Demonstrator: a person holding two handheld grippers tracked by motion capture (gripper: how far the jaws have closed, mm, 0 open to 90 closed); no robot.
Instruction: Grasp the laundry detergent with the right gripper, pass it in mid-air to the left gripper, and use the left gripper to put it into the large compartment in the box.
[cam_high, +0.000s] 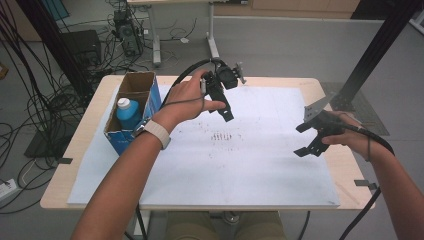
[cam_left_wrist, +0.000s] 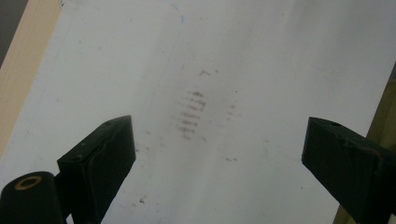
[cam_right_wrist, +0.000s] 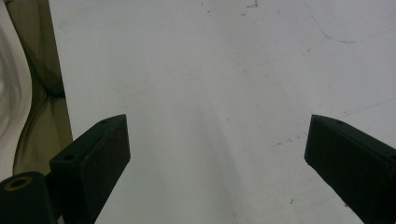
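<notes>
— What's in front of you, biggest first?

— The pale wooden table (cam_high: 320, 87), with a large white paper sheet (cam_high: 260, 165) over most of it. At its left edge stands an open blue-and-brown cardboard box (cam_high: 150, 95), and a blue plastic bottle with a white cap (cam_high: 128, 113) sits upright inside it.

— And your tools?

— My left gripper (cam_high: 223, 107) hangs above the sheet just right of the box, jaws spread wide, holding nothing. My right gripper (cam_high: 306, 140) hovers near the sheet's right edge, equally wide and empty.
</notes>
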